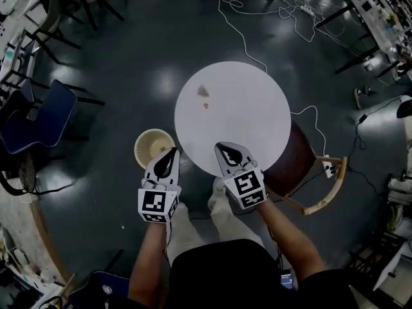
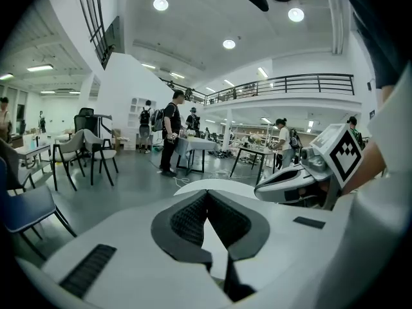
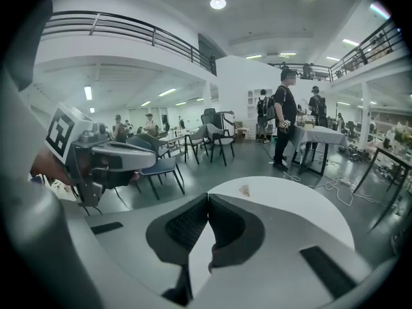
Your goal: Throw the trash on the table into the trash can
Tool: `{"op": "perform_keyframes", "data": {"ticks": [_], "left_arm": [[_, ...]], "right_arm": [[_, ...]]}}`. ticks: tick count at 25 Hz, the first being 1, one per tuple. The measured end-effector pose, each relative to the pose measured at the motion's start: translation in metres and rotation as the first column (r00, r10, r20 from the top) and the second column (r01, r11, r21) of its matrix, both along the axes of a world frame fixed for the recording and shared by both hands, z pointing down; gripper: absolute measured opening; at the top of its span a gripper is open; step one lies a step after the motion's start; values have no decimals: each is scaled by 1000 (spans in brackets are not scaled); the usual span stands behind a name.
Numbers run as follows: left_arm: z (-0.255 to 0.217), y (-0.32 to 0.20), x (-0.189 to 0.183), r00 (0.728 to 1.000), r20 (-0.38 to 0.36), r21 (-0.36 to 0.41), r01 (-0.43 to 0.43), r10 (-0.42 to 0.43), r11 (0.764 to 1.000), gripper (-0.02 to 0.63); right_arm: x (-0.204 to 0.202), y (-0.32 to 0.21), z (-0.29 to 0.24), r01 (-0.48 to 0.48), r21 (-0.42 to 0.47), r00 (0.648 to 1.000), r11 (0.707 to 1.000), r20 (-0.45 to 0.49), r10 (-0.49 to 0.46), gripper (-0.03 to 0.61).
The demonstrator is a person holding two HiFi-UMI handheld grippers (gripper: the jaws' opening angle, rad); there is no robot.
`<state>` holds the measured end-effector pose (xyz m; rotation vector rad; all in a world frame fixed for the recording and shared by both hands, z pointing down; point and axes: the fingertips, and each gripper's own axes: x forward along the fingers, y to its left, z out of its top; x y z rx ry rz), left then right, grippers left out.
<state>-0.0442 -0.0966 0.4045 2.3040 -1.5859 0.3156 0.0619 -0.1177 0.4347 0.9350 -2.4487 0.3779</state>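
A round white table (image 1: 254, 118) stood on a dark, shiny floor (image 1: 148, 50). On its far left part lay a small crumpled piece of trash (image 1: 203, 91), with a tiny red scrap (image 1: 206, 106) just beside it on the near side. A pale round trash can (image 1: 153, 148) stood on the floor by the table's near left edge.

Left claw (image 1: 172, 153), right claw (image 1: 223, 148): closed, empty.

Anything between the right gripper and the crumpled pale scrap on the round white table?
Head view: a tiny red scrap lies just short of the crumpled pale scrap; the rest, back to the right gripper, is bare round white table.
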Motion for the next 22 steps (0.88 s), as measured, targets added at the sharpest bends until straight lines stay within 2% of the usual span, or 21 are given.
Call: {"op": "perform_keyframes", "data": {"ticks": [7,13,22], "left_arm": [[26,-46,37,998,35,2,-53,53,999,15],[50,-90,51,998,23,-11,-55,56,998,15],[100,-159,61,992,94,-23,-85,87,996,15]], "right_arm": [[40,-29,23,-46,-28,999,999,22,47,18],[62,-50,52,-92,-44,995,995,28,93,18],[85,-77,99,-154,-75,987,985,37,157,18]]}}
